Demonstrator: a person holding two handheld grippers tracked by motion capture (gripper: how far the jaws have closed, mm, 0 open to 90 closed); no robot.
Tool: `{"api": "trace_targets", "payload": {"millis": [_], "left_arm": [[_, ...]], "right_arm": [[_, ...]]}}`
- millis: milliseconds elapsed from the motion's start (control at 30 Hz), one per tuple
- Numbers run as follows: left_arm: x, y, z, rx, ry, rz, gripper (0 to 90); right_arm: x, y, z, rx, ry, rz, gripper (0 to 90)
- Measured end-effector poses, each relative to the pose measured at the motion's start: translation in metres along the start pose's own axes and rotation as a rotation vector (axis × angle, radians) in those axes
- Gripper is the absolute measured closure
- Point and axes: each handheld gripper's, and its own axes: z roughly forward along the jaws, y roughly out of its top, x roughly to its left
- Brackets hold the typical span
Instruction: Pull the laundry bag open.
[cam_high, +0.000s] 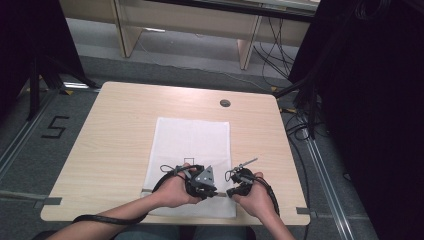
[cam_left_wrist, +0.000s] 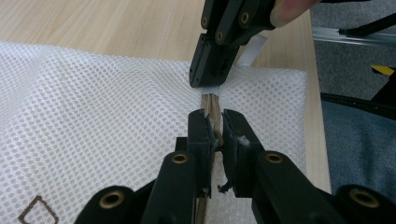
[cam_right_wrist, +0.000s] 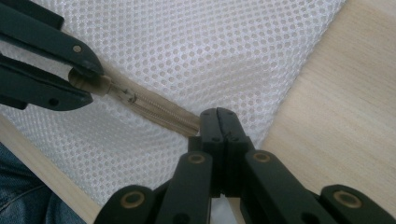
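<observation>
Left tool (cam_left_wrist: 214, 133) pinching zipper pull (cam_right_wrist: 86, 83), right tool (cam_right_wrist: 223, 122) clamping zipper end (cam_right_wrist: 189, 125)

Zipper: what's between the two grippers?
A short closed run of beige zipper on the white mesh bag, between the left gripper at the pull and the right gripper; clearest in the right gripper view.

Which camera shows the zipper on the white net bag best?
The right gripper view: the zipper stretches long and sharp across the net bag. The left gripper view shows a short piece; the high view shows it too tiny.

Left tongs (cam_left_wrist: 214, 133) gripping bag zipper (cam_left_wrist: 211, 103)
</observation>
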Motion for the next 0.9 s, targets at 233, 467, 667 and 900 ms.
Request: {"api": "trace_targets", "payload": {"millis": [233, 467, 667, 900], "left_arm": [[0.001, -0.003, -0.006, 0.000, -0.003, -0.008, 81.8], [0.003, -0.004, -0.010, 0.002, -0.008, -0.006, 81.8], [0.003, -0.005, -0.012, -0.001, -0.006, -0.012, 81.8], [0.003, -0.007, -0.015, 0.002, -0.001, -0.007, 81.8]], "right_arm": [[0.000, 0.000, 0.000, -0.001, 0.004, -0.001, 90.0], [0.000, 0.000, 0.000, 0.001, 0.002, 0.003, 90.0], [0.000, 0.000, 0.000, 0.000, -0.001, 0.006, 90.0], [0.000, 0.000, 0.000, -0.001, 0.003, 0.000, 90.0]]}}
